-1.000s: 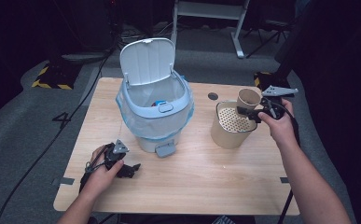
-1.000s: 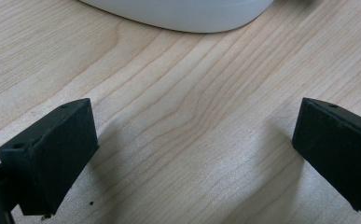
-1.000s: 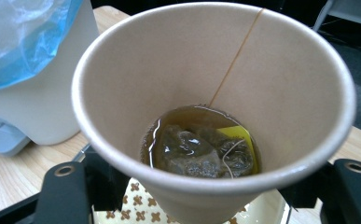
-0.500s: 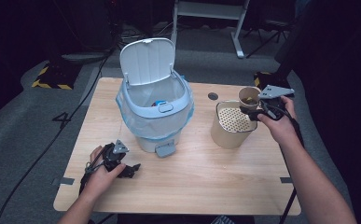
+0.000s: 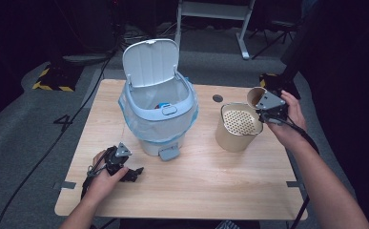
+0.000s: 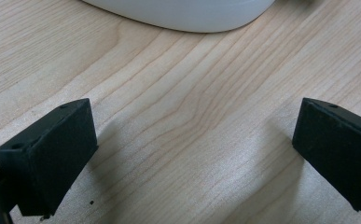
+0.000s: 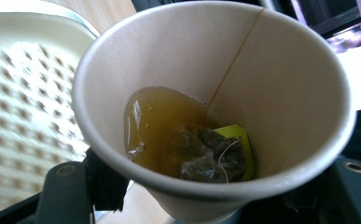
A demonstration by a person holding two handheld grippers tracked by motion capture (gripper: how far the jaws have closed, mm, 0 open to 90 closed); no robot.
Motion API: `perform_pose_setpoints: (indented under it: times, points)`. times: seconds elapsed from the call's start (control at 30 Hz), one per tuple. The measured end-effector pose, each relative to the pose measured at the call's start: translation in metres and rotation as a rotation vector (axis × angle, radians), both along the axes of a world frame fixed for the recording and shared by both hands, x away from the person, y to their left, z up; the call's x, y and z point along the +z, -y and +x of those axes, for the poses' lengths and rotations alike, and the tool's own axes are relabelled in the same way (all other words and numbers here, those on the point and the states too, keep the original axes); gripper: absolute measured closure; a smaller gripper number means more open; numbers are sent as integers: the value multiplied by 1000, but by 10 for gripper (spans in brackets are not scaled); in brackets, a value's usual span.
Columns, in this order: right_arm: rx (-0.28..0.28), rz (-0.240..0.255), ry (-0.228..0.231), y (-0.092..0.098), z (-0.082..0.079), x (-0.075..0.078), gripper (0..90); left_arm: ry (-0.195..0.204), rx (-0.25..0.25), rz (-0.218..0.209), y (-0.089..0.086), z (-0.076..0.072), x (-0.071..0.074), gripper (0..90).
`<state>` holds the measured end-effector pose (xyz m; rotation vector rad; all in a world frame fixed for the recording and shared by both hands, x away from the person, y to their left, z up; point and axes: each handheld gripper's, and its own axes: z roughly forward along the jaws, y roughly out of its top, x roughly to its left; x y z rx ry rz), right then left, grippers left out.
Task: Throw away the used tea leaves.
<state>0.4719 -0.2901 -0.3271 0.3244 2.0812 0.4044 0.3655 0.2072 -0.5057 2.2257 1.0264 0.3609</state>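
Note:
A brown paper cup (image 5: pixel 255 95) is clamped in my right gripper (image 5: pixel 264 107) and held tilted above the right rim of a beige container with a perforated strainer top (image 5: pixel 239 125). In the right gripper view the cup (image 7: pixel 215 70) holds amber tea (image 7: pixel 159 121) and a wet teabag (image 7: pixel 206 156) with a green tag, and the strainer (image 7: pixel 24 116) lies behind it to the left. My left gripper (image 5: pixel 132 172) rests on the table at the front left, open with nothing between its jaws (image 6: pixel 192 154).
A light blue pedal bin (image 5: pixel 158 114) with a plastic liner stands mid-table, its lid (image 5: pixel 151 62) up and its pedal (image 5: pixel 169 152) facing me. Its white base (image 6: pixel 183 11) is just ahead of my left gripper. The wooden table (image 5: pixel 210 191) ends close to both hands.
My right hand has turned a little, tipping the cup further toward the strainer container. The left hand has stayed where it was.

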Motion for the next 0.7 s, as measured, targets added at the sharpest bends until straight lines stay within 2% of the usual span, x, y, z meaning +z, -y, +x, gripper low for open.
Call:
perform_pose_setpoints:
  times: [0.27, 0.4, 0.5, 0.57, 0.7]
  points:
    - [-18, -291, 134, -6, 0, -6, 315, 0, 0, 0, 0, 0, 0, 1]
    - [-24, -514, 245, -13, -4, -12, 317, 0, 0, 0, 0, 0, 0, 1]
    - [-12, -689, 362, -18, -6, -15, 318, 3, -3, 3, 0, 1, 0, 0]
    - [1, -841, 445, -23, -9, -18, 319, 3, -3, 3, 0, 1, 0, 0]
    - [23, -1057, 552, -31, -12, -21, 319, 3, -3, 4, 0, 1, 0, 0]
